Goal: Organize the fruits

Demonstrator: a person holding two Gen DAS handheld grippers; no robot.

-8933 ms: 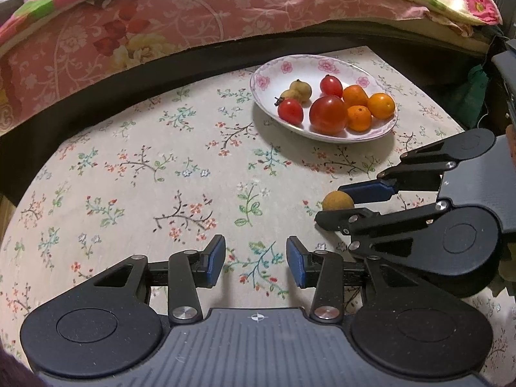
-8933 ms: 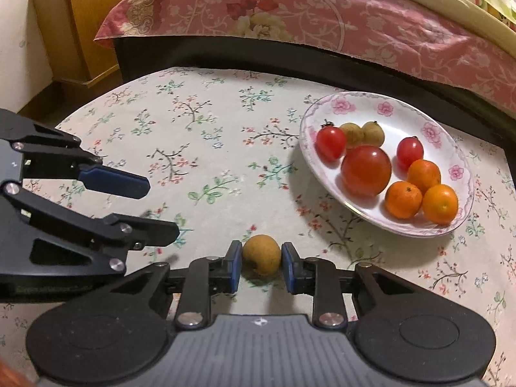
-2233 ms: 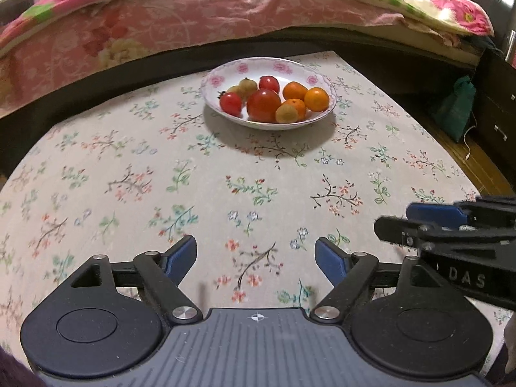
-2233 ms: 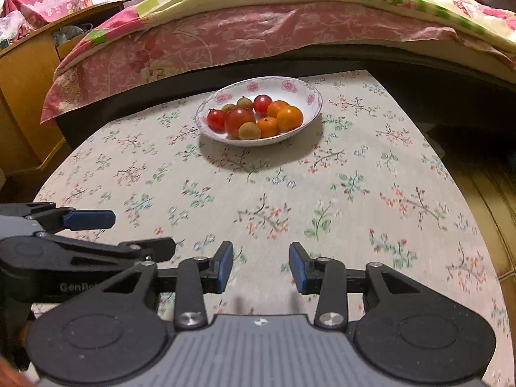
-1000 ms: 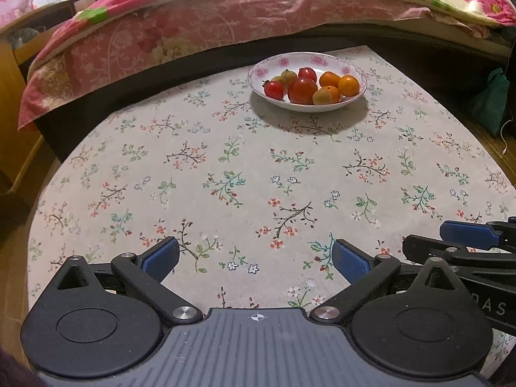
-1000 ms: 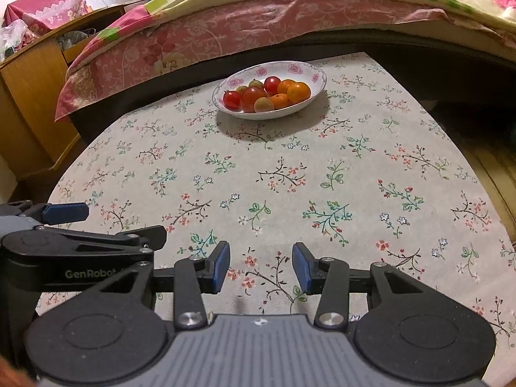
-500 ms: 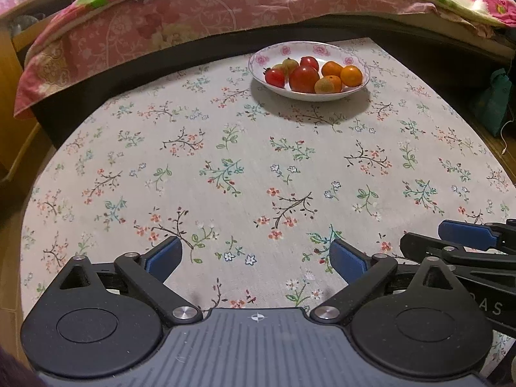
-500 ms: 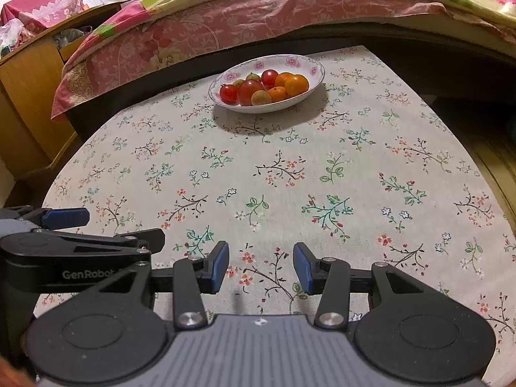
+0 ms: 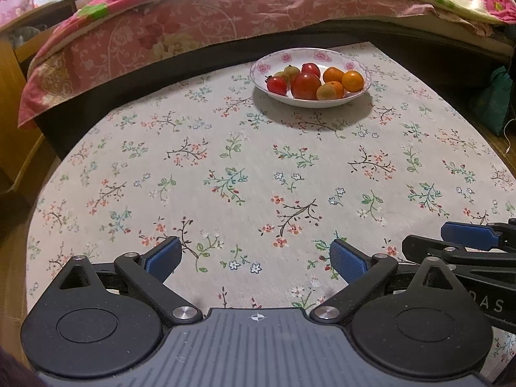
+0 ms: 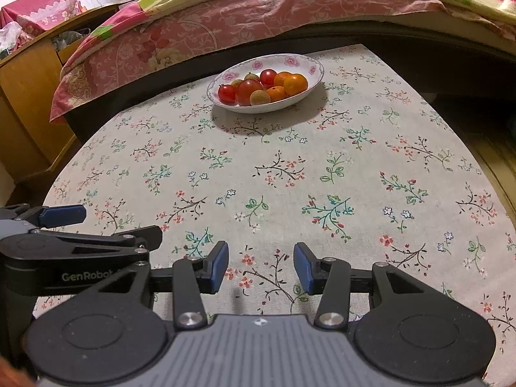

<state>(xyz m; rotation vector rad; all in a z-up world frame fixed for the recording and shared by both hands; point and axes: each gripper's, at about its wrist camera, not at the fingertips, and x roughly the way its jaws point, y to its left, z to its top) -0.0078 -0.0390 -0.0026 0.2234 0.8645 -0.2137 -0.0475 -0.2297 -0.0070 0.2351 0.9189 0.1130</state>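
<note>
A white floral plate (image 9: 354,96) (image 10: 314,67) stands at the far side of the round table and holds several fruits: red tomatoes (image 9: 305,85) (image 10: 248,92), oranges (image 9: 352,81) (image 10: 295,84) and brownish longans (image 9: 325,92) (image 10: 259,97). My left gripper (image 9: 254,259) hovers over the near edge of the table, wide open and holding nothing. Beside it my right gripper (image 10: 260,267) is open too, with nothing between its blue pads. Each gripper shows at the edge of the other's view.
The flowered tablecloth (image 9: 225,167) covers the round table. Behind the plate runs a bed with a pink floral quilt (image 9: 193,25). A wooden cabinet (image 10: 25,103) stands at the left, and a green bag (image 9: 493,96) lies on the floor at the right.
The longan that my right gripper held earlier now lies on the plate. Both grippers have drawn back to the near edge and stand open; in the last second they barely moved.
</note>
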